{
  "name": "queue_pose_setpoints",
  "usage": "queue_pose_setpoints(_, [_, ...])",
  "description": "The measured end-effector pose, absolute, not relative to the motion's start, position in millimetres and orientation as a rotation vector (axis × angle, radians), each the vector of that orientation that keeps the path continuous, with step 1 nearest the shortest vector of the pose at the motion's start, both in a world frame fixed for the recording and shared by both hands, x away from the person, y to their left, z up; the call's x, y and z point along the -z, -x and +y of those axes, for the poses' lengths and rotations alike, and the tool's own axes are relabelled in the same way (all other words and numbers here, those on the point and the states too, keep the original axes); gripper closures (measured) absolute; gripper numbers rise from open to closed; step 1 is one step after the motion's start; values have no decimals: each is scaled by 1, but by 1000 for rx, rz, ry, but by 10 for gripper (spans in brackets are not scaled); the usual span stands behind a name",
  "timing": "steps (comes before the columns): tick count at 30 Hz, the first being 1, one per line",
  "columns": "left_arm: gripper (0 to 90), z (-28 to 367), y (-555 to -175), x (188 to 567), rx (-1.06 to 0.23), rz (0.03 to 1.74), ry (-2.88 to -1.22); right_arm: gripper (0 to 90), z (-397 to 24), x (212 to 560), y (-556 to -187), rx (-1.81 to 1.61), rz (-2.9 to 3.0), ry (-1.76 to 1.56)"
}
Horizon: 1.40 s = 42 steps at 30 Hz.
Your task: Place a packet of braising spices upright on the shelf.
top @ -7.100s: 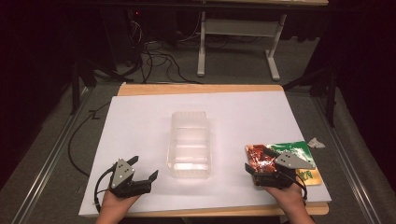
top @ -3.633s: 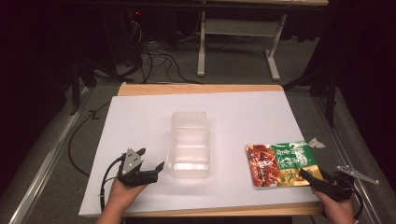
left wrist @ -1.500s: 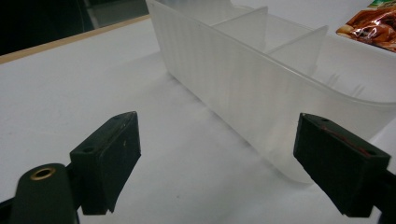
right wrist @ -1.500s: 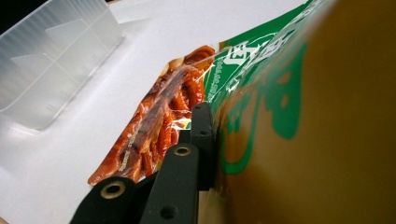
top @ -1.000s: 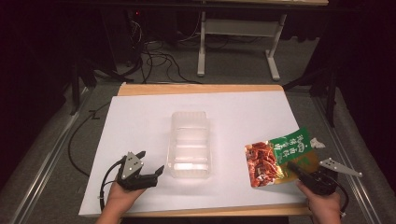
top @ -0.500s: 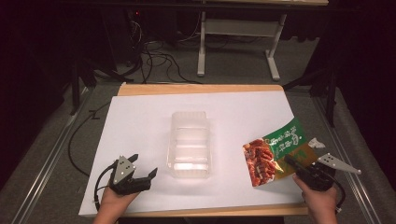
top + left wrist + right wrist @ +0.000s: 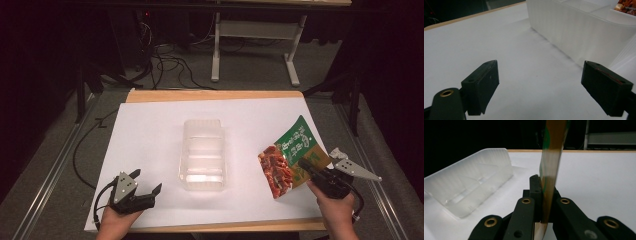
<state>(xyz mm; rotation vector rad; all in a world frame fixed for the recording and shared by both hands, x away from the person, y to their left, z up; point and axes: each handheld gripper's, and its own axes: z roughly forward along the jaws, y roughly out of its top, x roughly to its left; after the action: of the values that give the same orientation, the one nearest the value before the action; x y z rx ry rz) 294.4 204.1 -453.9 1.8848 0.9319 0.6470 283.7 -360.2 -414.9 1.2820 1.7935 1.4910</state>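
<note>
A green and red snack packet hangs tilted above the right side of the white table sheet, with my right gripper shut on its lower right edge. In the right gripper view the packet stands edge-on, pinched between the jaws. A clear plastic tray with empty compartments lies in the middle of the sheet. My left gripper rests open near the front left, pointing at the tray's near left corner. Its black pads stand wide apart over bare sheet, with the tray wall just ahead.
The wooden table edge borders the sheet at the back. Cables and a grey desk frame sit on the floor beyond. Metal rails run along both sides of the table.
My right gripper has lifted the packet off the sheet and tipped it up and leftward. The left gripper has slid a little back toward the front left.
</note>
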Motion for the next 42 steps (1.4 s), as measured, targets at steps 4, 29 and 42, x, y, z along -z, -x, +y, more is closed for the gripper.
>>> queue_pose_setpoints(4, [152,208,-291,454,-655,941,-1882,900,-353,410,-286,-1520,1808,-1232])
queue_pose_setpoints(29, [151,218,-282,453,-686,971,-1863,900,-339,398,-291,-1512,1845,-1122])
queue_pose_setpoints(42, [150,215,-285,453,-679,958,-1869,900,-338,390,-292,-1496,1901,-1019])
